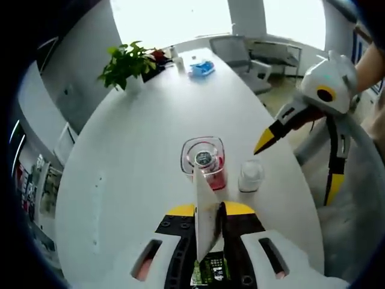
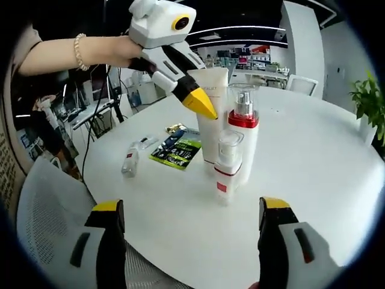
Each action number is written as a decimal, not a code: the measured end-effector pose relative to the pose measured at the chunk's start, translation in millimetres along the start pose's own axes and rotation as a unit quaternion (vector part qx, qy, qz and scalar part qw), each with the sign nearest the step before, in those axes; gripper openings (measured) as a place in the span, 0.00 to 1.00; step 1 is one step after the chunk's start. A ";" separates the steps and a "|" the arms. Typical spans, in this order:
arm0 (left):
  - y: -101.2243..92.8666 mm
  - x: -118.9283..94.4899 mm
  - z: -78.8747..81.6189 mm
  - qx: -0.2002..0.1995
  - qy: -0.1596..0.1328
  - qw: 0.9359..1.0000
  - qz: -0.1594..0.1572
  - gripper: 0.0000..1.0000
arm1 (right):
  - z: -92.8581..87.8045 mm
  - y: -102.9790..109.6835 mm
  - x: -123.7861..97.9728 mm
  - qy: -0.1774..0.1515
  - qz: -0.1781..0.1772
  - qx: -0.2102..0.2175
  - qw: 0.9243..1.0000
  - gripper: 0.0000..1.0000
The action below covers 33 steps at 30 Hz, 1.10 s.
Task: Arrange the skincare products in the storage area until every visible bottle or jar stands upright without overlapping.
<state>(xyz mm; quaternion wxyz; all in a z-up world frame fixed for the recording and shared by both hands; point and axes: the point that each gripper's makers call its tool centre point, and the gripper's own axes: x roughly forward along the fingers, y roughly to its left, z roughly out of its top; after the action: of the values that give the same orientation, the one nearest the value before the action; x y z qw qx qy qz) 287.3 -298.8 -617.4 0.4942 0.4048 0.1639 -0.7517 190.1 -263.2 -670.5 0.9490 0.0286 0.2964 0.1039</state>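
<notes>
We hold the white tube (image 2: 212, 114) tight in our left gripper (image 2: 198, 103), at the top middle of the right gripper view. We should set it down slowly, standing up, beside the two pump bottles (image 2: 237, 144), not on them. Our right gripper (image 2: 189, 226) is wide open and empty at the bottom. A small bottle (image 2: 130, 161) lies flat at the left.

The right gripper (image 2: 191, 235) is hanging wide open at six o'clock. Three upright white bottles are clustering centrally: a clear-capped small bottle (image 2: 227, 167), a red-collared pump bottle (image 2: 243, 129), a tall tube (image 2: 210, 114). The left gripper (image 2: 201, 106) is gripping that tube at eleven o'clock.
</notes>
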 end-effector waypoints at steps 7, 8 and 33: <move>4.8 1.2 -4.3 -0.010 0.003 1.000 0.011 0.30 | -0.8 -0.8 -0.1 0.002 -0.001 0.003 1.000 0.91; 5.9 -0.6 -4.0 -0.014 0.001 1.000 0.012 0.31 | -1.3 -0.7 -0.3 0.003 -0.001 0.003 1.000 0.91; -18.4 -60.8 -43.9 -0.175 -0.073 0.979 0.079 0.76 | -9.0 6.2 2.5 0.024 0.014 -0.001 1.000 0.98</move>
<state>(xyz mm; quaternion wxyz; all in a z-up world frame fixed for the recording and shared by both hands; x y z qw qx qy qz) 302.0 -225.0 -600.5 0.6256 0.2681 0.2241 -0.6975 185.9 -256.7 -678.5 0.9401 0.0292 0.3184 0.1182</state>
